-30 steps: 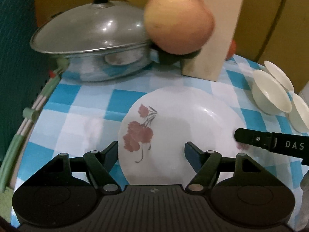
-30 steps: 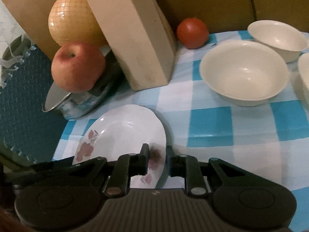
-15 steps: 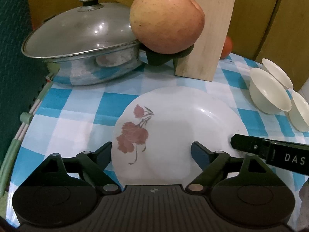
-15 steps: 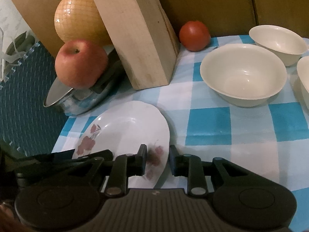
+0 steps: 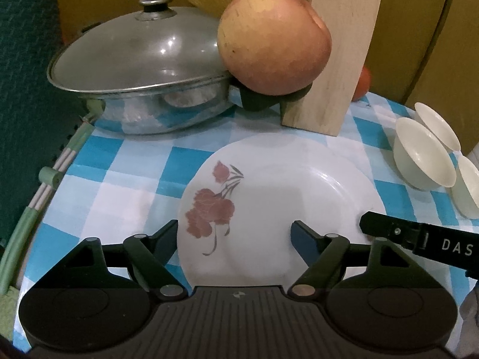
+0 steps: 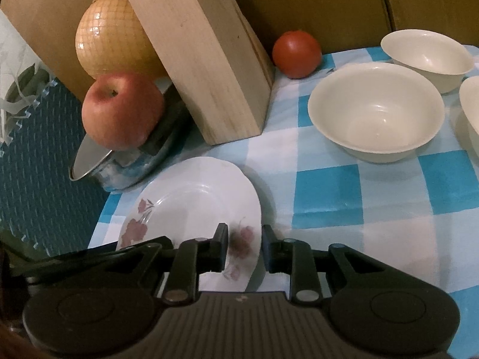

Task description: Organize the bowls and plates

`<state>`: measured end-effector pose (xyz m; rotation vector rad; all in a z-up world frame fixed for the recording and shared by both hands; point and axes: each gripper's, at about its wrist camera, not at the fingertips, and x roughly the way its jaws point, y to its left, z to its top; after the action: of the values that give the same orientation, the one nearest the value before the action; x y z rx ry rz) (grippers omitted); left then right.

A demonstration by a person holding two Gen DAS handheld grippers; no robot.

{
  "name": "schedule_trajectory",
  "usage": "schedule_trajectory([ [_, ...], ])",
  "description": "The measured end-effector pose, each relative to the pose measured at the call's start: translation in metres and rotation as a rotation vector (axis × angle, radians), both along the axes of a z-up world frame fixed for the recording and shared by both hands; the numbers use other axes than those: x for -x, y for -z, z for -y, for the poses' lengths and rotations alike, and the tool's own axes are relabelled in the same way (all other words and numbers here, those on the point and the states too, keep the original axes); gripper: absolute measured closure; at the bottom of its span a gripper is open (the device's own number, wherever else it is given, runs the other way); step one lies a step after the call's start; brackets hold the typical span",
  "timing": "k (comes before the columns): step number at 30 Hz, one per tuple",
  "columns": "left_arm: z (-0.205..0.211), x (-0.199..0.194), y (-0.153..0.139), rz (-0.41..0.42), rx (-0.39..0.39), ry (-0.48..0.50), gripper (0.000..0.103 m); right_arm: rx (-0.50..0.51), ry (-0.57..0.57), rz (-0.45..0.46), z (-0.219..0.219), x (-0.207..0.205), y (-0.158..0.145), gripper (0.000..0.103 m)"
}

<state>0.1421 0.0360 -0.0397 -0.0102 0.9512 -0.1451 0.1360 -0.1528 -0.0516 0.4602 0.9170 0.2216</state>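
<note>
Checked blue-and-white cloth (image 5: 98, 155) covers the table, cardboard behind.

Left wrist view: left gripper (image 5: 232, 230) hangs over the near part of the flowered plate (image 5: 287, 197), its jaws wide but closing a little from a wider spread half a second back; the pads press on nothing, one finger beside the plate's left rim, the other over its face. The camera's framing has shifted slightly over the last second, the lidded pot (image 5: 143, 68) and apple (image 5: 274, 42) looming larger. Three cream bowls (image 5: 423, 152) sit well apart at far right.

Right wrist view: right gripper (image 6: 244, 246) has its jaws narrow, straddling the plate's right rim; whether the pads actually bite it I cannot tell. Nearest bowl (image 6: 375, 110) lies beyond on the right, tomato (image 6: 296, 53) and wooden block (image 6: 206, 68) behind.

Judgement: little has changed since a second ago; plate on cloth, lift not begun.
</note>
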Motion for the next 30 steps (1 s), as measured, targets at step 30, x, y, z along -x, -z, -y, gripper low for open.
schedule_trajectory([
  [30, -0.006, 0.003, -0.017, 0.041, 0.0, -0.024, 0.019, -0.042, -0.005, -0.005, 0.0, 0.001, -0.008, 0.078],
])
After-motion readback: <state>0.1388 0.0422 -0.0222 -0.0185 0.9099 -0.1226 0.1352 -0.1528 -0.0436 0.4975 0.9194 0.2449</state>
